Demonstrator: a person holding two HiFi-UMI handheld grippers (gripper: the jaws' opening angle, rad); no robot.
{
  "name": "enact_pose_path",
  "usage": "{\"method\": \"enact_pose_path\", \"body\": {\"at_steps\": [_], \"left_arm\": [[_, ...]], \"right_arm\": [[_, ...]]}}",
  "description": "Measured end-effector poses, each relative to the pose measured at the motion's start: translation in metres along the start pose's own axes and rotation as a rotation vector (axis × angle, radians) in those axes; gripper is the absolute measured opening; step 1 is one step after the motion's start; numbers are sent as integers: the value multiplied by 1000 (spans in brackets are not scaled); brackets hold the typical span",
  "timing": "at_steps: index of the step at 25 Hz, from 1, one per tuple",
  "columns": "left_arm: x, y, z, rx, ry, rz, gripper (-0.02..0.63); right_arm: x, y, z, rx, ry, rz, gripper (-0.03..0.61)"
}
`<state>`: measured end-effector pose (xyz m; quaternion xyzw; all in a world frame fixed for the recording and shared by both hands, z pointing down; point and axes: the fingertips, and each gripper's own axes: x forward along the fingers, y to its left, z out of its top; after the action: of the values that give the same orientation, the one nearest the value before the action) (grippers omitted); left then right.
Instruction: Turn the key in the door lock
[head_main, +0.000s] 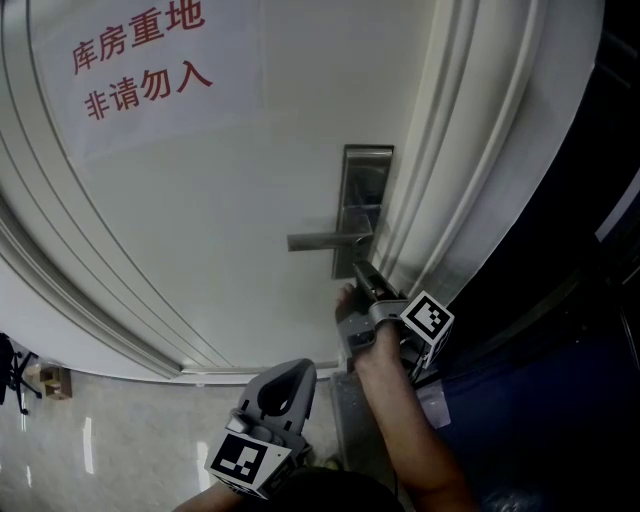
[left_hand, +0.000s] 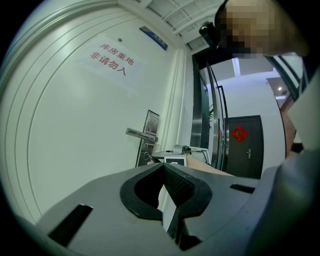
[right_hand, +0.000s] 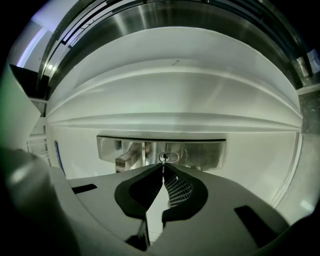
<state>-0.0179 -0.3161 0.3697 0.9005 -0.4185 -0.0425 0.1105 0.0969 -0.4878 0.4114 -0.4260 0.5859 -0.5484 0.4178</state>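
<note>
Right gripper view shows the right gripper (right_hand: 163, 170) pinched on the key (right_hand: 163, 160), which sits in the lock plate (right_hand: 205, 152). The turn itself looks not yet done. The left gripper (left_hand: 163, 169) hangs closed and empty, away from the door (left_hand: 75, 125).

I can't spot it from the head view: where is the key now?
In the right gripper view the key sits in the lock plate, beside the door handle, pinched at the closed tips of the right gripper.
</note>
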Motion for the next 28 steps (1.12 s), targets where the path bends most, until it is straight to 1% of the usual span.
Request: {"method": "enact_pose_path", "body": {"at_steps": [3,11,18,21,24,28], "left_arm": [[0,1,0,0,-2,0,3],[-1,7,0,-5,-3,9,3],[1,12,-1,-9,0,7,3],[1,10,0,-7,-1,-1,3],[1,6,1,-1,-5,-7,3],[0,0,4,7,-8,-13,3]], "right_arm": [[5,2,0,21,0,-2,20],[23,-2,6,23,-10,-19,20],[26,2,4,32,-16,-7,20],[28,0,6,25,-9,20,21],[29,3,4,41,5,61,21],[22,3,2,26,11,72,23]]}}
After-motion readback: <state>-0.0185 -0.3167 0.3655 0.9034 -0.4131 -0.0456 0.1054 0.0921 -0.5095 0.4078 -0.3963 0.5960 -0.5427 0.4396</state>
